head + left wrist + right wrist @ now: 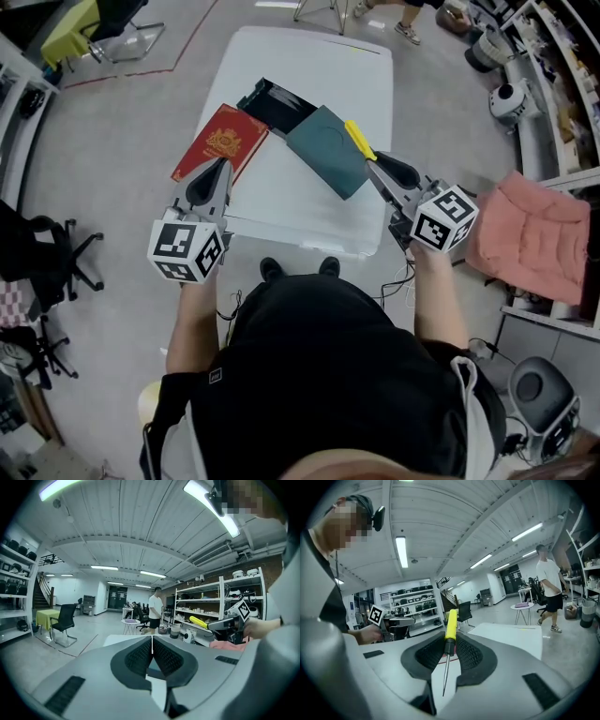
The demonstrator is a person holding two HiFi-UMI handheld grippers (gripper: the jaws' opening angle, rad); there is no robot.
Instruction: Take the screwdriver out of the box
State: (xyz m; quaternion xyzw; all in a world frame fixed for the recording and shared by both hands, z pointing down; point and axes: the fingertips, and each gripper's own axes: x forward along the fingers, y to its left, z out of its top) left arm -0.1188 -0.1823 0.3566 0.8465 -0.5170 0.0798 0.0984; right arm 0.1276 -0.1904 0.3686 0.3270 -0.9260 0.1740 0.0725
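Note:
A yellow-handled screwdriver (359, 139) is clamped in my right gripper (373, 161), lifted above the table's right front corner. In the right gripper view its handle (450, 623) stands up between the pads and the metal shaft points back toward the camera. The black box (277, 103) lies open at the table's middle, with a teal lid (328, 150) next to it. My left gripper (217, 169) hovers at the table's left front edge, shut with nothing in it. The left gripper view shows its pads (140, 656) meeting, and the right gripper (224, 623) with the screwdriver (198, 621) off to the right.
A red booklet (223, 142) lies on the white table (309, 220) beside my left gripper. Office chairs (56, 262) stand at the left, a pink cushion (530, 230) and shelves at the right. A person (550, 590) stands further off in the room.

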